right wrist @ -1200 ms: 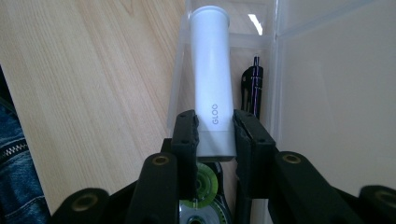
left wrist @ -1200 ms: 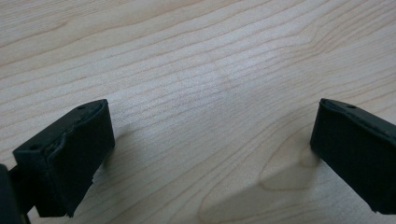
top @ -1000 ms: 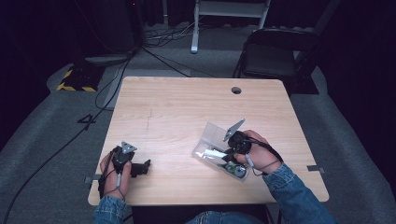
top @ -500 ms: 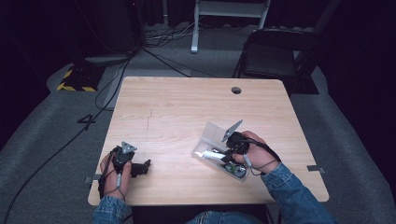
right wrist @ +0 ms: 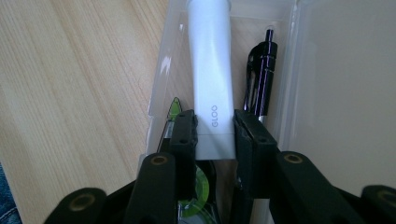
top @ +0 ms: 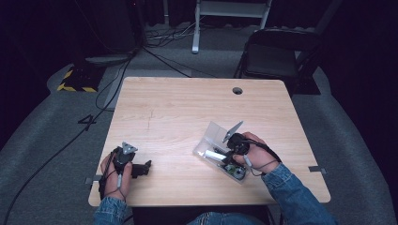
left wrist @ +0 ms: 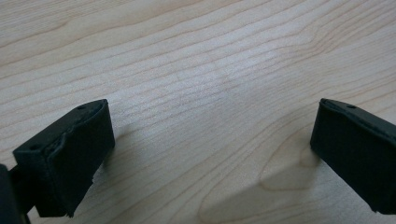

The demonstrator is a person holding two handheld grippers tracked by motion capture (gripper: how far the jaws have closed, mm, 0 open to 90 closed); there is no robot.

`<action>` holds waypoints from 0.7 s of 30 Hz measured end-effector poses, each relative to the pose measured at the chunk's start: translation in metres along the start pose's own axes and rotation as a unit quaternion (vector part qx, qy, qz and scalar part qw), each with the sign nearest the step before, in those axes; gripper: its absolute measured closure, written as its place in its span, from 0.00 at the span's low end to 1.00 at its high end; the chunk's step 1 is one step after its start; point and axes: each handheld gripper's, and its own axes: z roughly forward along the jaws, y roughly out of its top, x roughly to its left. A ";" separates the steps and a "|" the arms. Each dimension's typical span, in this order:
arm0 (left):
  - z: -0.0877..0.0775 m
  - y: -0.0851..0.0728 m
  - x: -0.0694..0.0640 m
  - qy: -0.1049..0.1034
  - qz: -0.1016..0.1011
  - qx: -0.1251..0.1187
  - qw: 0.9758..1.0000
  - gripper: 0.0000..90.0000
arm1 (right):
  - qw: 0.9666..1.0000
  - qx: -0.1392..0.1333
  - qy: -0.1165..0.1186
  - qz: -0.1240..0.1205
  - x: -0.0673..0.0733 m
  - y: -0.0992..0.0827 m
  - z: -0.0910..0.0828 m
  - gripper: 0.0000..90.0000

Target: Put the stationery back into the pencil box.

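Right gripper (right wrist: 215,133): clenched on the white glue stick (right wrist: 211,79), one black jaw pressed to each side of its near end; the printed word "GLOO" is read in the right gripper view alone
Glue stick: laid lengthwise inside the clear plastic case (right wrist: 285,65), pointing away from the jaws; in the high view it is seen merely as a pale bar (top: 212,154)
Case contents: a dark pen (right wrist: 260,79) is seen just beside the stick in the right gripper view; a green-and-white roll (right wrist: 198,186) is glimpsed under the jaws
Left gripper (left wrist: 210,154): released, jaws spread wide over bare wood, nothing held between them; in the high view it is seen (top: 141,168) near the table's front left corner, well apart from the case
Table (top: 187,112): light wood; the case (top: 213,140) is placed at front right with its lid open
Beyond: a dark chair (top: 272,56) is seen past the far edge; cables are trailed across the floor
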 end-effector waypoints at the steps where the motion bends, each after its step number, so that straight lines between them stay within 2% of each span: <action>1: 0.000 0.000 0.000 0.000 0.000 0.000 1.000 0.00 | 1.000 0.000 0.000 0.000 0.000 0.000 0.000 0.78; 21: 0.000 0.000 0.000 0.000 0.000 0.000 1.000 0.00 | 1.000 -0.009 -0.011 0.007 -0.003 -0.001 0.002 0.74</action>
